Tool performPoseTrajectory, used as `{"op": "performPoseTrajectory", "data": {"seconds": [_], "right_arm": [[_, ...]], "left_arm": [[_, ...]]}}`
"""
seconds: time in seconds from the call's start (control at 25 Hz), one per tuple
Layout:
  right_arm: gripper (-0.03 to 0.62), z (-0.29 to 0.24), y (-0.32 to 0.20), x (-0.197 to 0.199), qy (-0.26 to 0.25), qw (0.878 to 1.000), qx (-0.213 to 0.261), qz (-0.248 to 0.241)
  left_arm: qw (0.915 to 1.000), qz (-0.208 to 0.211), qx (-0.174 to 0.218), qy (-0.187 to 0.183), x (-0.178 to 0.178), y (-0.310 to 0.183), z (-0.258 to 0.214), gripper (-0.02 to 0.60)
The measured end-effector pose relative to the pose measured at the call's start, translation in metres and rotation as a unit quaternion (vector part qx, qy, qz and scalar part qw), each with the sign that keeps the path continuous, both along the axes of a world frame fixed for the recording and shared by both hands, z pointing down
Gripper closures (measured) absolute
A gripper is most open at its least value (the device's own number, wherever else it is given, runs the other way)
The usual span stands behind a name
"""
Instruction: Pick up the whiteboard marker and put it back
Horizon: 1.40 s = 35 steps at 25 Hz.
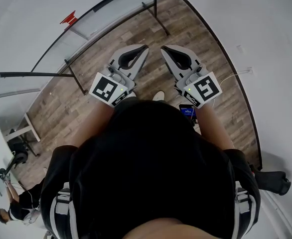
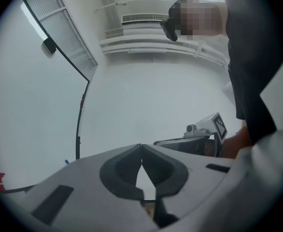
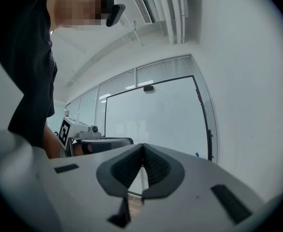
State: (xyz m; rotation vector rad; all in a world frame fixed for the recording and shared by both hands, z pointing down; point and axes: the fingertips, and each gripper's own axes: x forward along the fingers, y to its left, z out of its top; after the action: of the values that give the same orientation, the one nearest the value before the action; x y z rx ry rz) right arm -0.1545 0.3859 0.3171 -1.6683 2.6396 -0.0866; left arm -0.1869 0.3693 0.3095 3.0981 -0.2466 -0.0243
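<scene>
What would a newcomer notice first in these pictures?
In the head view, the left gripper and the right gripper are held side by side above the wood floor, each with its jaws together and nothing between them. The person's black shirt fills the lower half of that view. In the right gripper view, a dark-framed white panel stands ahead.

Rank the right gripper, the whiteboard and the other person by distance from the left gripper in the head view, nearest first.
1. The right gripper: just to the right of the left gripper, tips about level.
2. The whiteboard: ahead and to the left, standing on the floor.
3. The other person: far back on the left, at the picture's bottom corner.
</scene>
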Motion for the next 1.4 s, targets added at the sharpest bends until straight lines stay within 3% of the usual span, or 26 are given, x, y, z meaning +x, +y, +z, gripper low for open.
{"op": "performPoseTrajectory", "data": {"seconds": [0.24,0.48,1.0,1.4], "right_arm": [[0.597,0.0,-0.008,0.018,-0.002,1.0,-0.002,-0.004],[0.597,0.007,-0.02,0.028,-0.001,1.0,-0.008,-0.003],[0.597,0.003,-0.097,0.055,0.011,1.0,-0.011,0.019],[0.597,-0.005,-0.178,0.052,0.018,0.999,-0.014,0.027]], "left_arm": [[1.0,-0.004,0.0,-0.004,0.018,-0.006,0.002,0.577],[0.9995,-0.01,-0.027,0.01,0.024,-0.023,0.008,0.577],[0.9998,-0.004,-0.012,0.016,0.044,-0.107,0.005,0.577],[0.9998,0.008,-0.004,0.017,0.046,-0.187,0.001,0.577]]}}
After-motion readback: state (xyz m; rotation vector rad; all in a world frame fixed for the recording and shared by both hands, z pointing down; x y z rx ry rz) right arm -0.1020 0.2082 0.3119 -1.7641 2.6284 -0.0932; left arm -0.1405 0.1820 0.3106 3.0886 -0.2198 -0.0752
